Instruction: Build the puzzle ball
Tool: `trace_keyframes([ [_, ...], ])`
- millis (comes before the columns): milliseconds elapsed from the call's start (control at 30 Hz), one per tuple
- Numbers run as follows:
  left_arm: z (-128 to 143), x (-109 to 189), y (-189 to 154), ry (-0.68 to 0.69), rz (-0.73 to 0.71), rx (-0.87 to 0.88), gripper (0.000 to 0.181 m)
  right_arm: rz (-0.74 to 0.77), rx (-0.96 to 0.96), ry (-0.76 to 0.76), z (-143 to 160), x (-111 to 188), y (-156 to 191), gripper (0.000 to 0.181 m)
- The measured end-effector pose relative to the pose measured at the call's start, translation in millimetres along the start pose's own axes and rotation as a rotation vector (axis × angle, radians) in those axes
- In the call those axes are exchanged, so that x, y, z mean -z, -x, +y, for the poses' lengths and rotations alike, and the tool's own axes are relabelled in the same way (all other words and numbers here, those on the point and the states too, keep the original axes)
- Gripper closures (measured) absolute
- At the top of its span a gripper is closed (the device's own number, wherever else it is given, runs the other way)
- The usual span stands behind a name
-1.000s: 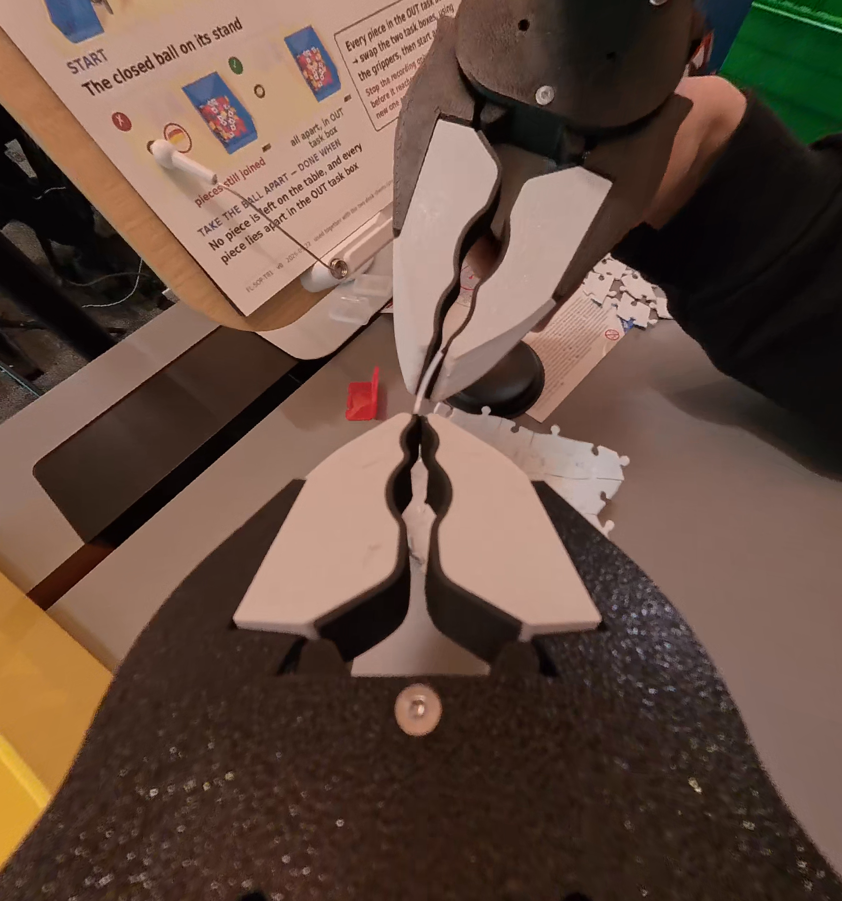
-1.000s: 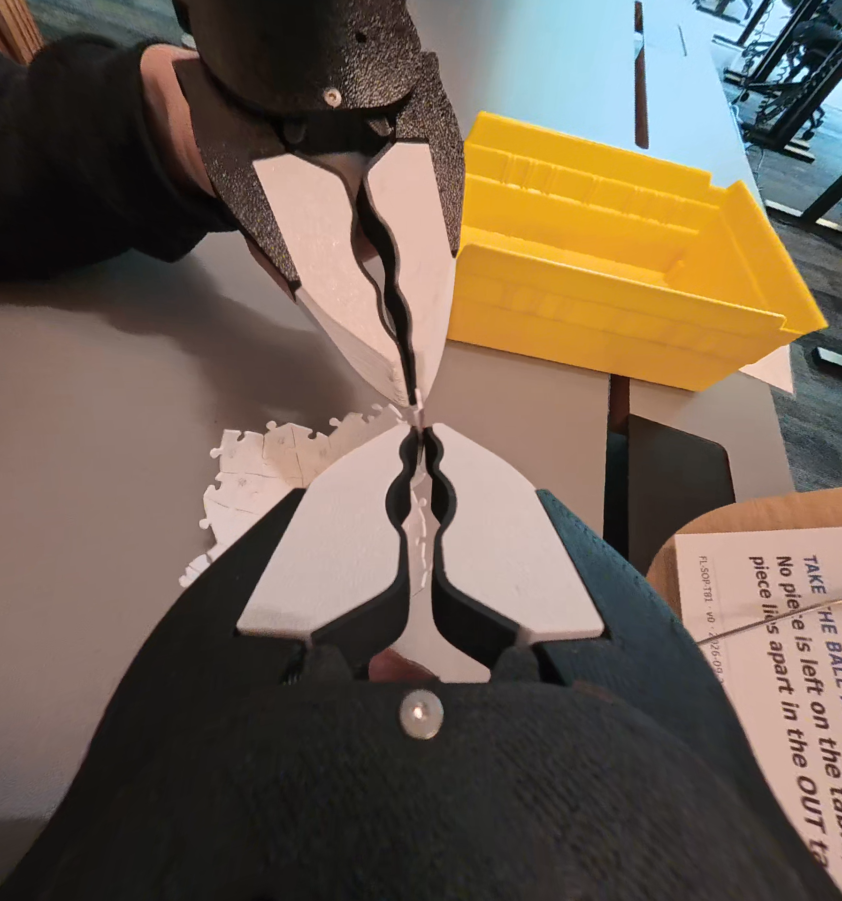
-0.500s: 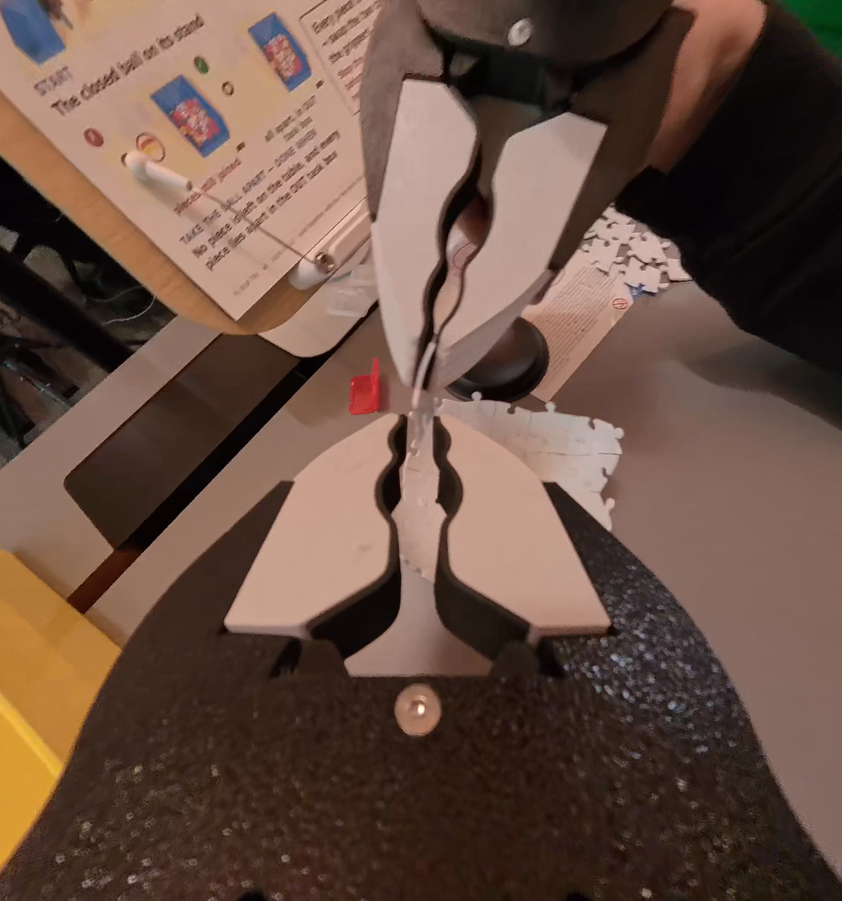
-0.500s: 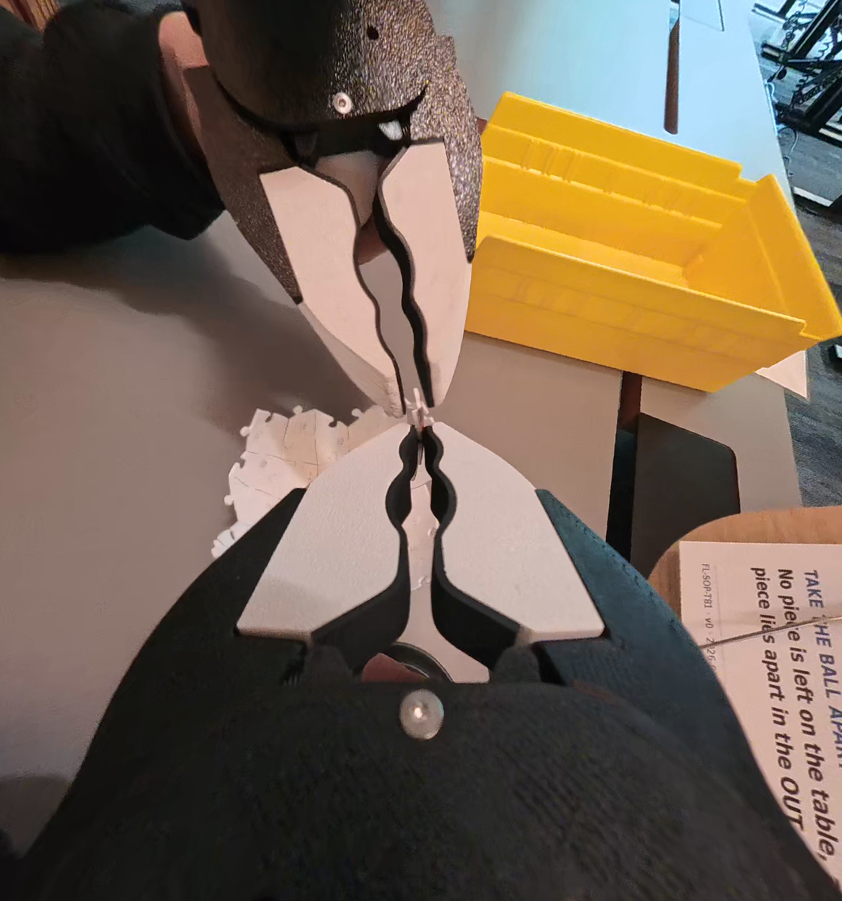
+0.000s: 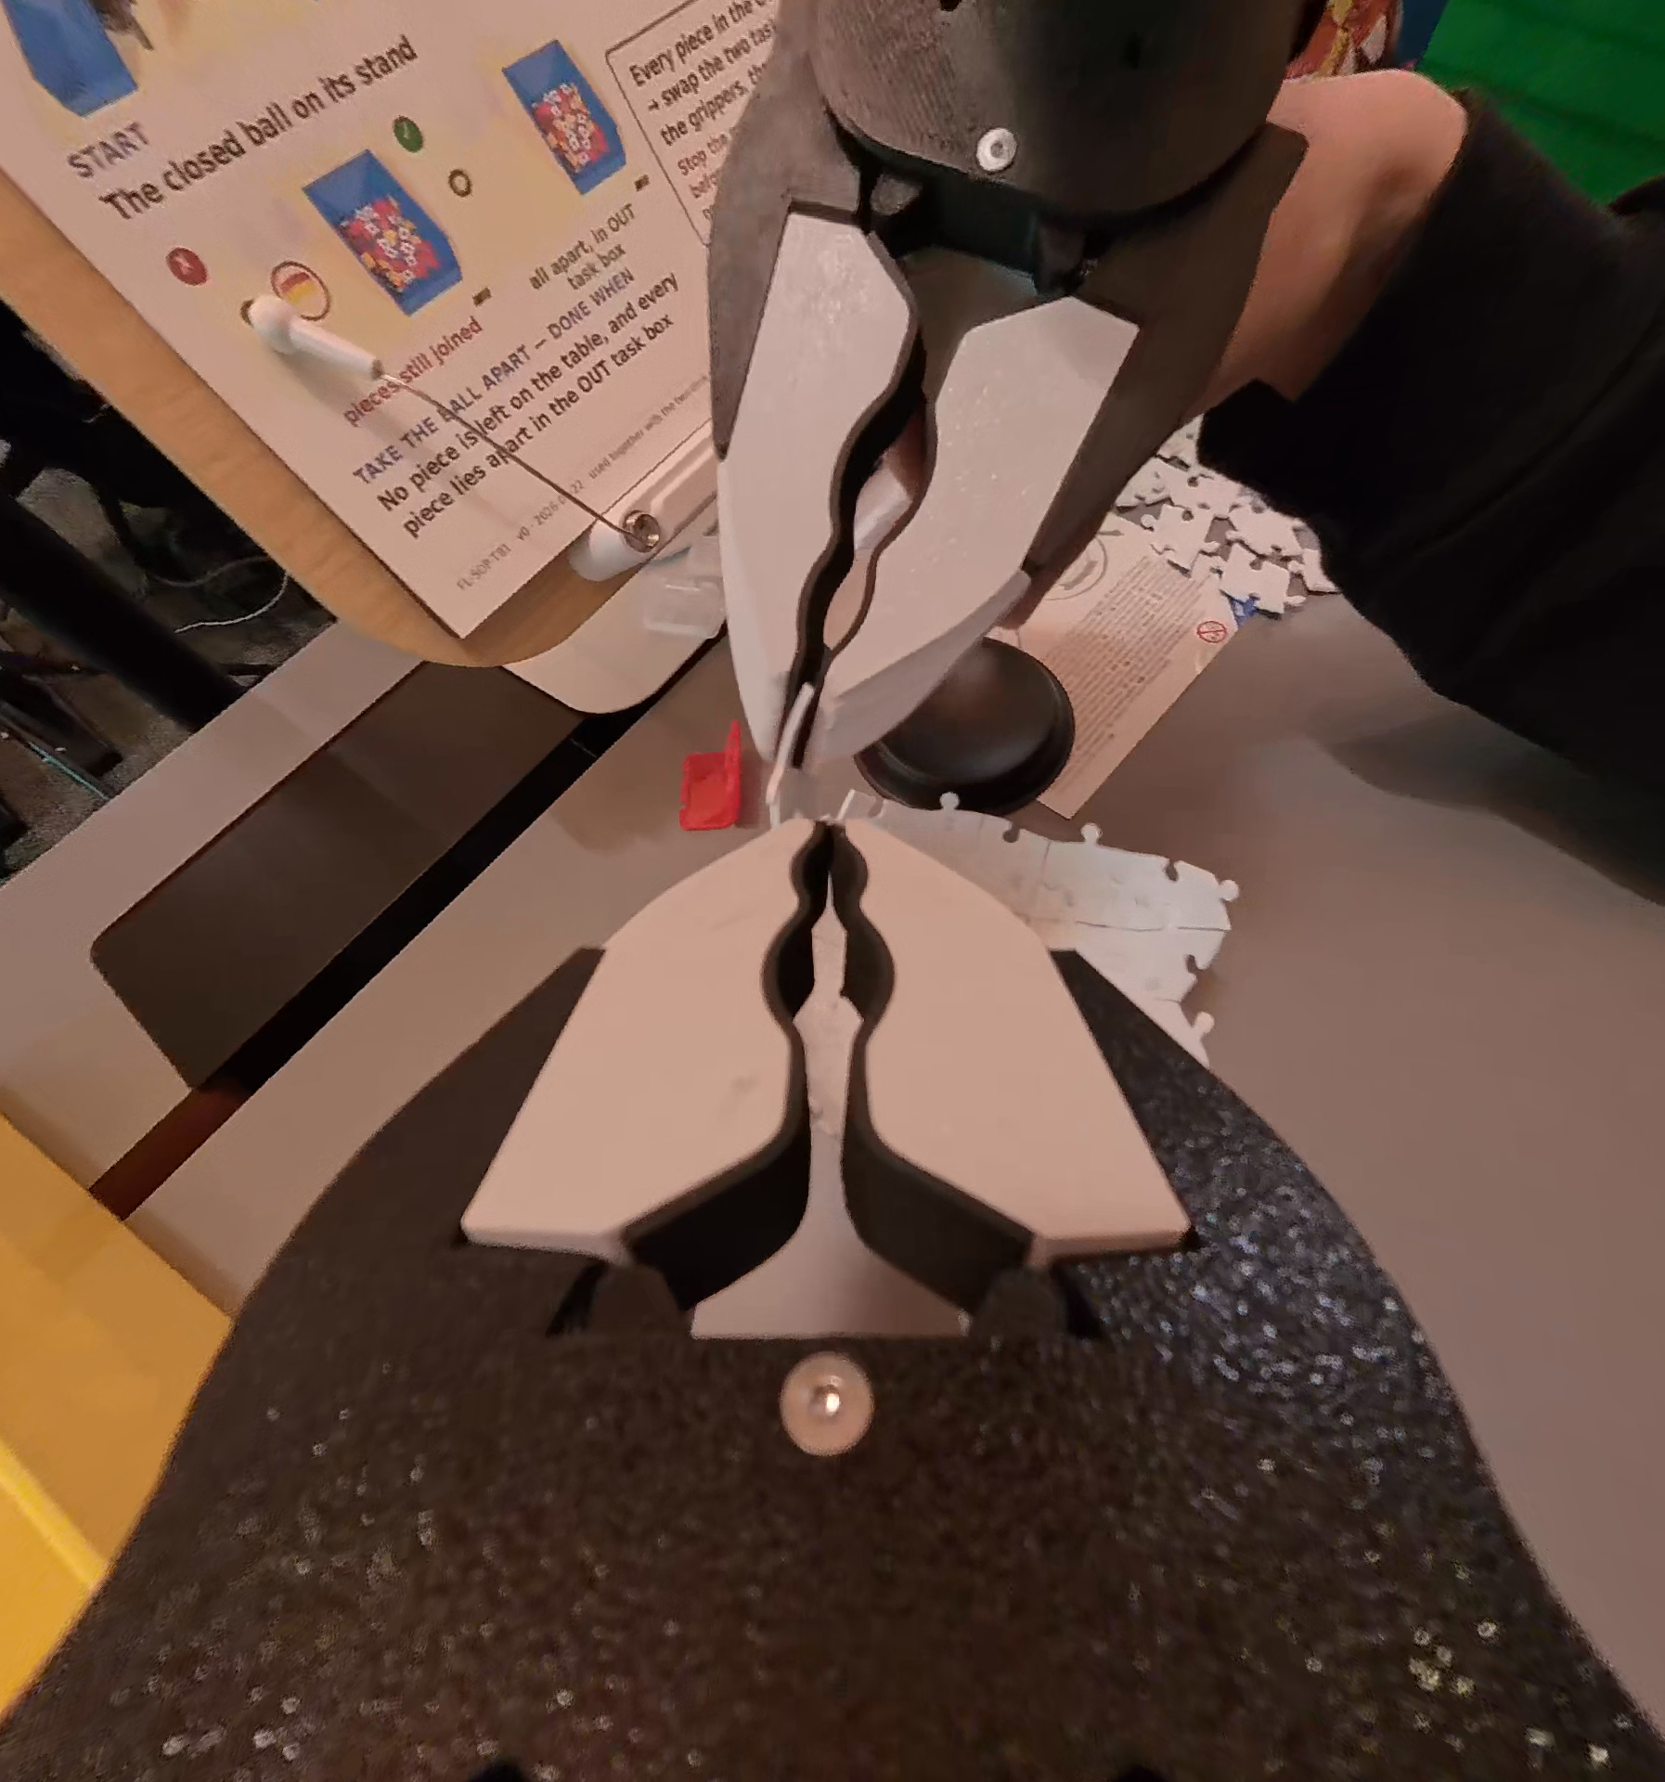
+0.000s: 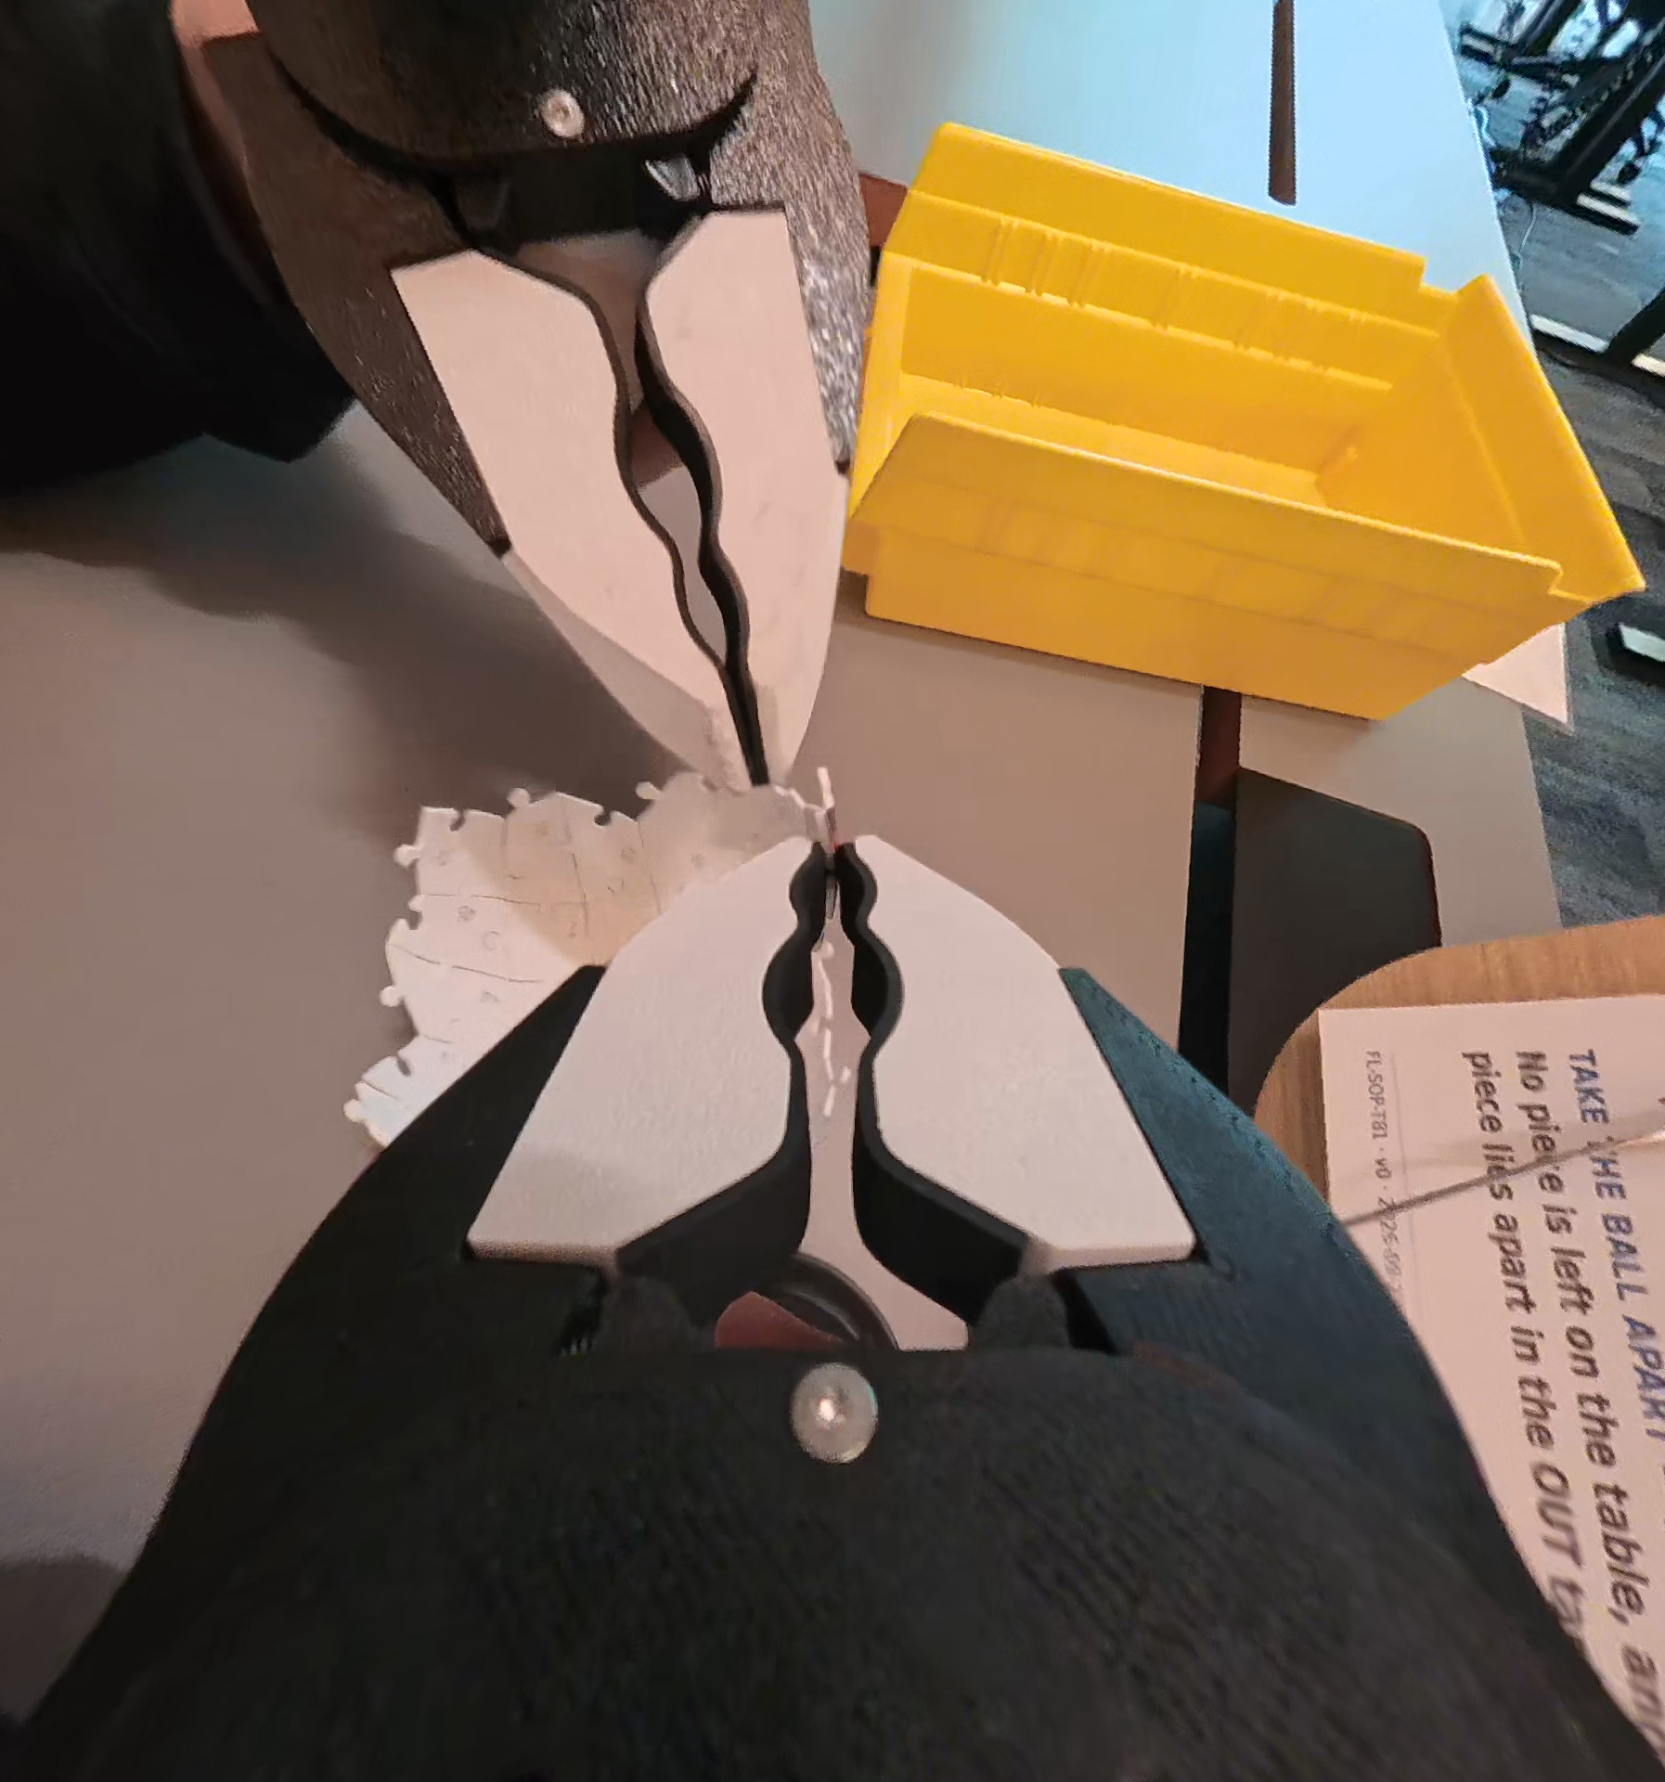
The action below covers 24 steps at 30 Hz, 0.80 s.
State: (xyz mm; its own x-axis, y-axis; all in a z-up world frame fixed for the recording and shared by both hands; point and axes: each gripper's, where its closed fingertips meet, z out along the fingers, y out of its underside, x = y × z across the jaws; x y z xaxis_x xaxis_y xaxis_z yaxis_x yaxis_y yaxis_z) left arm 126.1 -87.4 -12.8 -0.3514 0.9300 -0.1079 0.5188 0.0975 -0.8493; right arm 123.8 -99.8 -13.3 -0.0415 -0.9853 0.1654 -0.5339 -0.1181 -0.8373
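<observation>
My left gripper [image 5: 829,841] is shut on the edge of a joined section of white puzzle pieces [image 5: 1113,892], which spreads out to its right just above the grey table [image 5: 1388,964]. My right gripper [image 6: 833,849] is shut on a single white piece [image 6: 825,820], held edge-on. The two grippers meet tip to tip, and the single piece touches the section's edge [image 6: 713,810]. The right gripper shows from above in the left wrist view [image 5: 795,747], the left gripper in the right wrist view [image 6: 761,767]. The black ball stand [image 5: 978,738] sits just behind.
A yellow bin [image 6: 1195,434] stands beyond the grippers on the left side. An instruction board [image 5: 375,289] leans at the table's edge, with a small red object [image 5: 711,783] near it. A leaflet [image 5: 1132,627] and several loose white pieces [image 5: 1224,550] lie behind the stand. The tips of both grippers are at nearly the same place. From either gripper's tips it is about 15 cm to the small red object [image 5: 711,783].
Both grippers stay shut and tip to tip. They have shifted and tilted slightly together, and the single piece still rests against the section's edge.
</observation>
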Motion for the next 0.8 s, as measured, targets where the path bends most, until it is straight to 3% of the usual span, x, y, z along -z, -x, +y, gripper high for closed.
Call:
trace_keyframes([
  [133, -3.0, 2.9, 7.3, -0.021, -0.05, 0.011, 0.171, 0.038, 0.006, 0.031, 4.6, 5.5, -4.8, 0.179],
  [433, -13.2, 21.5, 36.2, -0.103, -0.229, 0.017, 0.124, 0.045, -0.021, 0.073, 16.1, -0.5, -9.1, 0.179],
  [600, 4.7, 26.6, 43.9, -0.009, -0.238, 0.076, 0.125, 0.021, -0.032, 0.065, 14.7, -1.7, -5.5, 0.179],
  [800, 47.4, 16.7, 24.5, 0.21, -0.054, 0.238, 0.12, -0.035, -0.026, 0.108, 21.5, -8.4, 2.8, 0.179],
])
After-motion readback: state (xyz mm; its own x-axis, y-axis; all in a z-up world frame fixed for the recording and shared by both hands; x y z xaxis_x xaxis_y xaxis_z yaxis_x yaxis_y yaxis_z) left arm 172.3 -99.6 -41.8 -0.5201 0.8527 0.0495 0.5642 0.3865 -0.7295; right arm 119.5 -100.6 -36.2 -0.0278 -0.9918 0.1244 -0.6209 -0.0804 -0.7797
